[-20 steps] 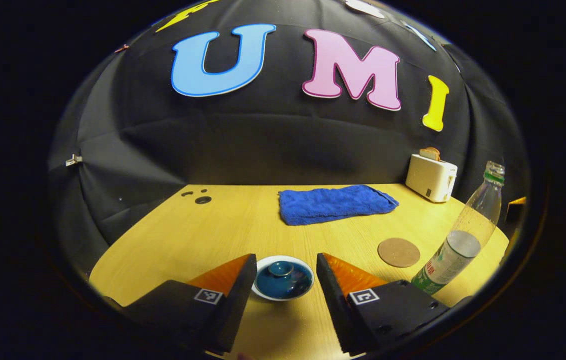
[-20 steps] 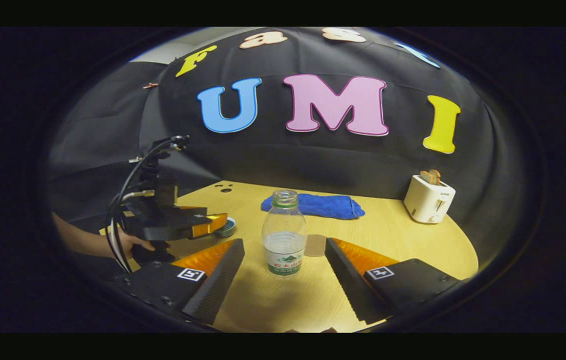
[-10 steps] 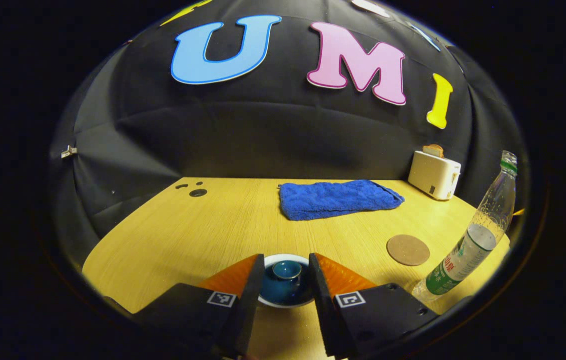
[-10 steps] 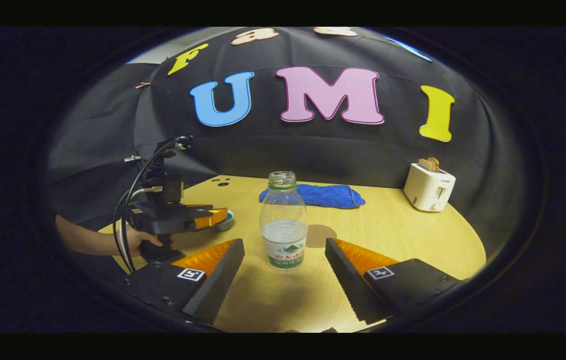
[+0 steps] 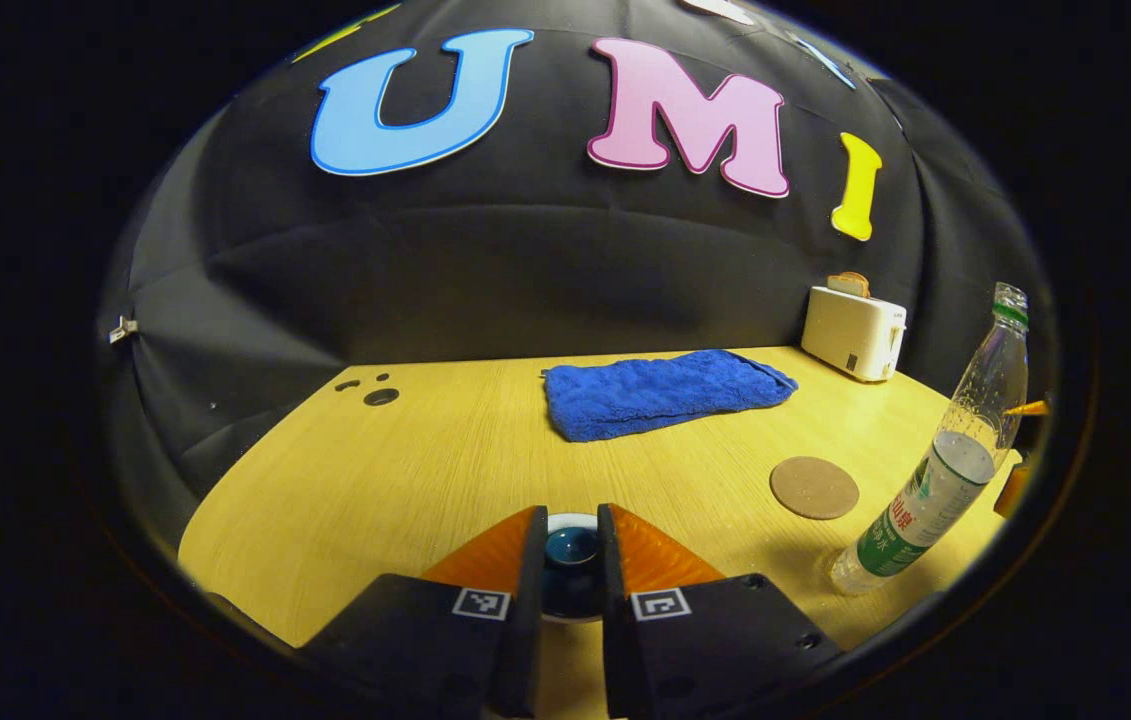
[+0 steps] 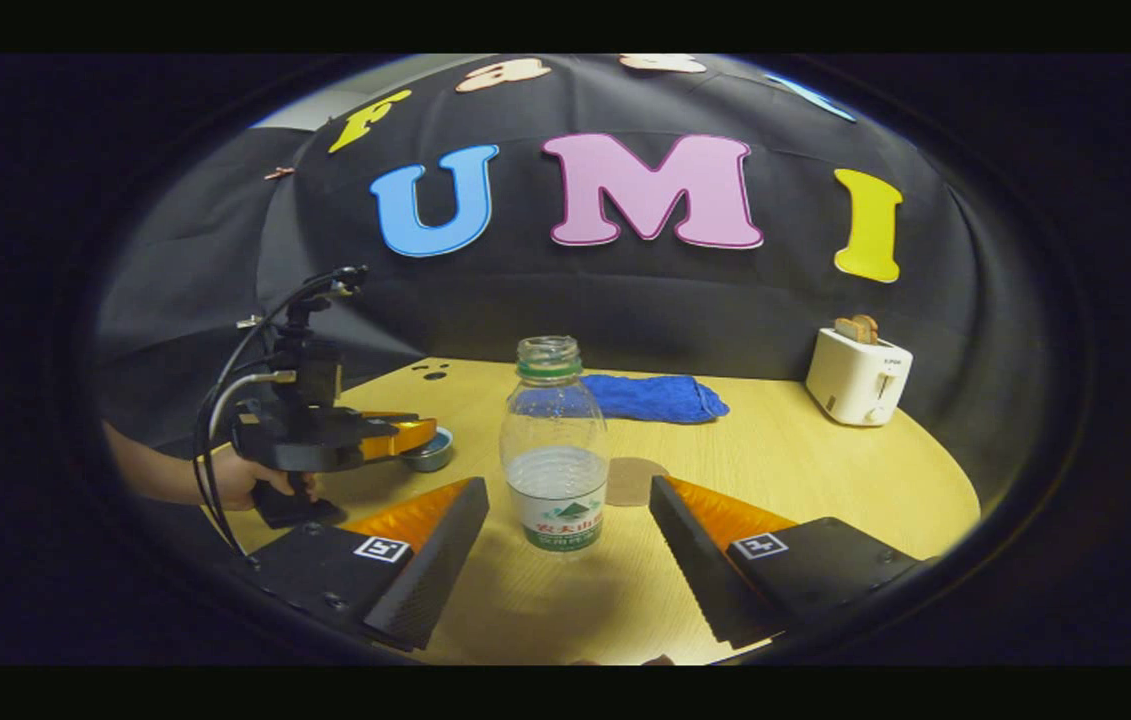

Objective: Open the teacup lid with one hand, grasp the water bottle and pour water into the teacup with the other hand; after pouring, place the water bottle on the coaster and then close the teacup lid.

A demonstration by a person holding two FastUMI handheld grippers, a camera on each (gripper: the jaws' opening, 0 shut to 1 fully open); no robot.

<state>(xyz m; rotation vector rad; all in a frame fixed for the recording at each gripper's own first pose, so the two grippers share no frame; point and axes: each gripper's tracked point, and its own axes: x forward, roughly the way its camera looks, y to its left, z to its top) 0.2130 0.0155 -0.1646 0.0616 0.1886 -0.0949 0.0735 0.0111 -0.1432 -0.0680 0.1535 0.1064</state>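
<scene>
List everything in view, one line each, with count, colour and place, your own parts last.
teacup lid: 1, dark blue, on the teacup, between the left fingers.
teacup: 1, blue with a white rim, near table edge.
water bottle: 1, clear with green label, uncapped, upright before the right fingers.
coaster: 1, brown, beside the bottle.
towel: 1, blue, table rear.
toaster: 1, white, rear corner.
table: 1, light wood.
left hand-held gripper: 1, black and orange, closed on the lid knob.
right hand-held gripper: 1, open.
hand: 1, holding the left one.

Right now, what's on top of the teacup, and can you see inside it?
The blue lid sits on the teacup, its knob between the left gripper fingers. The inside is covered, so any contents are hidden.
</scene>
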